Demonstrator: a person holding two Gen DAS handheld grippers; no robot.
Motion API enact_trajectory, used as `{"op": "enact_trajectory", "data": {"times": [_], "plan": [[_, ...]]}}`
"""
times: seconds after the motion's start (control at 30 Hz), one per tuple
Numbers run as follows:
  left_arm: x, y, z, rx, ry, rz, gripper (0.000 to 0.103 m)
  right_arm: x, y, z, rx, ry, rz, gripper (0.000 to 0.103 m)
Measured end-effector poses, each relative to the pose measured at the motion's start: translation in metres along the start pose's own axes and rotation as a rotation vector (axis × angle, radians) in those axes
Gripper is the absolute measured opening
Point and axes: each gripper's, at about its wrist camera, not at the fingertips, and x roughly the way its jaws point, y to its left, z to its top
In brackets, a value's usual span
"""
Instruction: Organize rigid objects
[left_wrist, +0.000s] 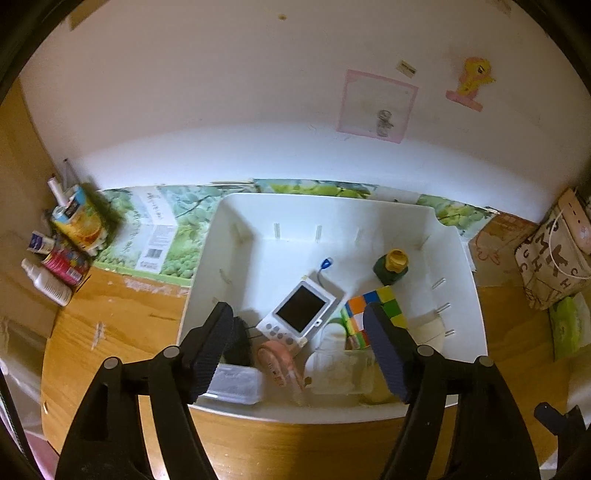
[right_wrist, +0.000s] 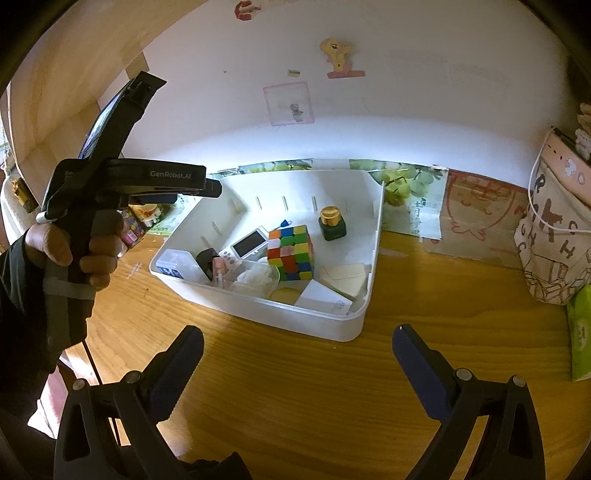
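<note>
A white bin (left_wrist: 461, 280) stands on the wooden table and holds a colour cube (left_wrist: 380, 306), a white handheld game device (left_wrist: 301, 312), a green bottle with a gold cap (left_wrist: 391, 266), a pink item (left_wrist: 275, 362), a black item (left_wrist: 240, 343) and a clear plastic box (left_wrist: 340, 369). My left gripper (left_wrist: 297, 350) hangs open over the bin's near side, pads touching nothing. In the right wrist view the bin (right_wrist: 258, 310) lies ahead with the cube (right_wrist: 291, 253) in its middle. My right gripper (right_wrist: 297, 334) is open and empty above bare table in front of the bin.
Bottles and cans (left_wrist: 62, 243) crowd the table's left corner. A patterned bag (right_wrist: 550, 236) and a green pack (right_wrist: 580, 332) stand at the right. Printed cardboard (left_wrist: 159, 229) lies against the wall. A hand (right_wrist: 92, 254) grips the left tool.
</note>
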Motion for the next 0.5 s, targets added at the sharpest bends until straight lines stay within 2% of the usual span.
{"op": "enact_trajectory", "data": {"times": [0.17, 0.3, 0.5], "plan": [[-0.008, 0.019, -0.021, -0.094, -0.003, 0.006, 0.076, -0.007, 0.012, -0.002, 0.007, -0.013, -0.010, 0.102], [-0.015, 0.040, -0.047, -0.159, 0.005, -0.022, 0.077, -0.012, 0.022, -0.005, 0.035, -0.013, -0.025, 0.102], [-0.024, 0.070, -0.086, -0.138, 0.052, -0.030, 0.078, -0.017, 0.042, -0.023, 0.111, 0.002, -0.027, 0.102]]}}
